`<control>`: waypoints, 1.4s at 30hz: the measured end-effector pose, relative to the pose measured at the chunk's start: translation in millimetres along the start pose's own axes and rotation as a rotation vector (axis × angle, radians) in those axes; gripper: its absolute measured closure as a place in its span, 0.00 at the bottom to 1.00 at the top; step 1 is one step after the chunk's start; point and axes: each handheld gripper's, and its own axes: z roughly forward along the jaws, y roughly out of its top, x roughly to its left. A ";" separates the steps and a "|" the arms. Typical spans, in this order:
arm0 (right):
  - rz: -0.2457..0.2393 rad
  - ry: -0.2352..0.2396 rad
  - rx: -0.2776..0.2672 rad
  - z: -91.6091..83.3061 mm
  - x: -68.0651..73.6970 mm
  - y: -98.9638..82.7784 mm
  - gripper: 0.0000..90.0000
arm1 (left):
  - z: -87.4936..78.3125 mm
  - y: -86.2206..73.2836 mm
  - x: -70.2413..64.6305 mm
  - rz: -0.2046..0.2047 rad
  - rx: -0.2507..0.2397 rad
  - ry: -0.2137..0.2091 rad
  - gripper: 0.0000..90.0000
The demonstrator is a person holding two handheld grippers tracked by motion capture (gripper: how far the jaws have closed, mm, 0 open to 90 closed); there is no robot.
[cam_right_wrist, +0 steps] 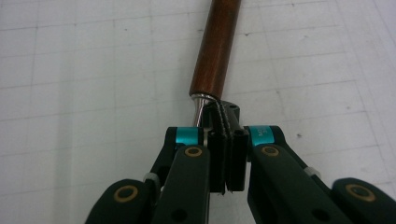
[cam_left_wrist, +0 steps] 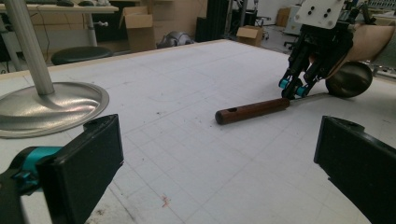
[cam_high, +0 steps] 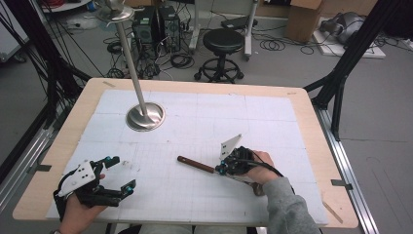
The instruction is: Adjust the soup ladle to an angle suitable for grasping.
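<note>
In the high view, the right gripper [cam_high: 222,167] is closed on the ladle [cam_high: 197,166] at the metal neck, just behind the wooden handle. The ladle lies on the white mat [cam_high: 204,126], near the person's edge of the table [cam_high: 63,146], a little right of the middle. The step in hand seems to be the pick-up of the ladle; I judge that the grip is made and the lifting comes next. The left gripper [cam_high: 118,173] rests at the near left with its jaws wide apart and nothing between them. A metal stand [cam_high: 144,116] with a round base is at the far left of the mat, well apart from the ladle.

In the left gripper view, the round bowl [cam_left_wrist: 349,79] of the ladle lies under the right hand, and the handle points toward the stand. The mat between them is free, so nothing blocks a move there.

In the right gripper view, the pads [cam_right_wrist: 226,154] are pressed together on the thin neck. The hold is narrow and far from the middle of the ladle, so I think the lift calls for a slow rise, otherwise the ladle can turn in the jaws.
</note>
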 end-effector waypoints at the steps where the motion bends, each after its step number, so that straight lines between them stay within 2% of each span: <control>1: -0.003 0.005 0.000 0.2 0.3 0.1 1.00 | -0.2 0.0 0.1 0.000 -0.002 0.001 0.02; 8: -0.008 0.008 -0.001 -0.3 0.8 0.1 1.00 | -0.4 0.2 -0.1 0.000 -0.002 0.000 0.02; 9: -0.008 0.005 -0.014 -0.6 0.6 0.3 1.00 | -0.4 0.2 -0.2 -0.002 -0.004 0.000 0.02; 15: 0.016 -0.048 -0.054 -12.8 2.6 0.4 1.00 | -1.7 0.4 0.6 0.001 -0.003 0.002 0.02; 18: 0.005 -0.081 -0.058 -19.1 7.0 1.6 0.99 | -2.2 1.0 0.7 -0.002 -0.008 0.002 0.02; 20: 0.005 -0.100 -0.066 -23.1 10.9 3.0 0.93 | -2.1 1.2 0.5 0.000 -0.008 0.001 0.02; 22: 0.004 -0.093 -0.065 -26.1 14.8 3.7 0.82 | -1.4 1.4 0.1 0.000 -0.007 0.000 0.02; 24: 0.002 -0.110 -0.062 -28.6 18.0 3.2 0.72 | -0.7 1.8 0.1 0.004 -0.006 -0.003 0.02; 26: 0.024 -0.120 -0.059 -32.6 20.3 1.9 0.62 | 1.2 2.2 0.7 -0.002 -0.010 -0.006 0.02; 27: 0.044 -0.130 -0.062 -35.4 21.6 0.7 0.54 | 2.2 2.3 1.2 -0.004 -0.009 -0.006 0.02; 29: 0.088 -0.133 -0.056 -40.2 23.3 -1.3 0.45 | 5.3 2.0 2.2 -0.004 -0.006 -0.009 0.02; 31: 0.130 -0.115 -0.050 -43.7 23.4 -3.7 0.38 | 7.6 1.2 1.8 -0.002 0.001 -0.015 0.02; 32: 0.148 -0.090 -0.052 -45.4 23.3 -4.9 0.36 | 8.0 1.3 1.3 0.001 0.006 -0.019 0.02; 33: 0.145 -0.077 -0.064 -47.7 23.6 -6.3 0.33 | 8.0 1.5 0.9 0.001 0.003 -0.020 0.02; 36: 0.163 -0.063 -0.078 -52.1 26.0 -7.6 0.16 | 6.5 2.6 0.8 0.002 -0.005 -0.016 0.02; 39: 0.192 -0.097 -0.071 -53.5 28.6 -6.9 0.02 | 6.0 2.3 0.7 -0.001 -0.004 -0.018 0.02; 42: 0.211 -0.134 -0.014 -50.5 28.2 -7.0 0.01 | 5.4 2.1 0.9 0.001 -0.004 -0.019 0.02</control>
